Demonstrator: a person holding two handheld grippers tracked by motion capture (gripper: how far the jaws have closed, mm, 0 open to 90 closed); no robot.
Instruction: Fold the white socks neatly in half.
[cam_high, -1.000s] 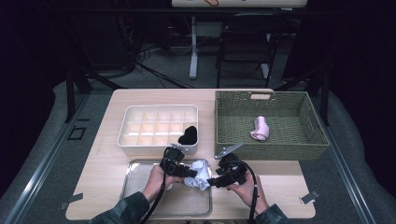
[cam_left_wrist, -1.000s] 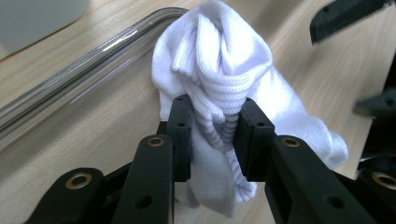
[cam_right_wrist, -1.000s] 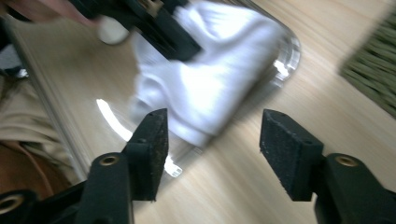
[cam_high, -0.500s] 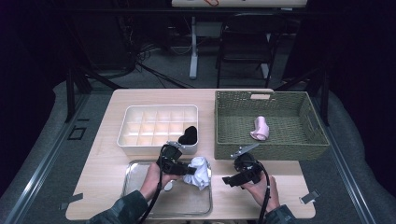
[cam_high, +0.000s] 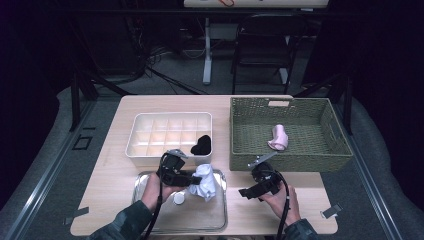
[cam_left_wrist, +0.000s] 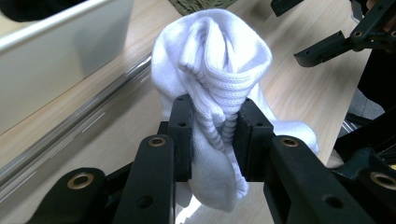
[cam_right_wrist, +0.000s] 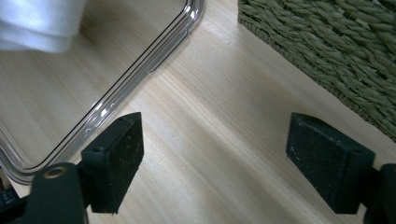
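A bunched white sock (cam_high: 206, 182) hangs over the clear tray (cam_high: 200, 216), and my left gripper (cam_high: 192, 177) is shut on its ribbed cuff. In the left gripper view the pads (cam_left_wrist: 183, 126) pinch the sock (cam_left_wrist: 212, 51) from both sides. My right gripper (cam_high: 244, 192) hovers over the bare table to the right of the tray, apart from the sock. Its jaws have just been opening and stand open with nothing between them (cam_right_wrist: 219, 158). A corner of the sock (cam_right_wrist: 42, 23) and the tray rim (cam_right_wrist: 140, 70) show in the right gripper view.
A white divided box (cam_high: 150, 135) behind the tray holds a black sock (cam_high: 201, 145). The green wicker basket (cam_high: 300, 162) at the right holds a pink sock (cam_high: 278, 137). A small white round object (cam_high: 178, 199) lies in the tray. The basket wall (cam_right_wrist: 336, 51) is close to the right gripper.
The right gripper has let go of the white sock, drawn off to the right and opened. The left gripper keeps its hold and has lifted the sock a little.
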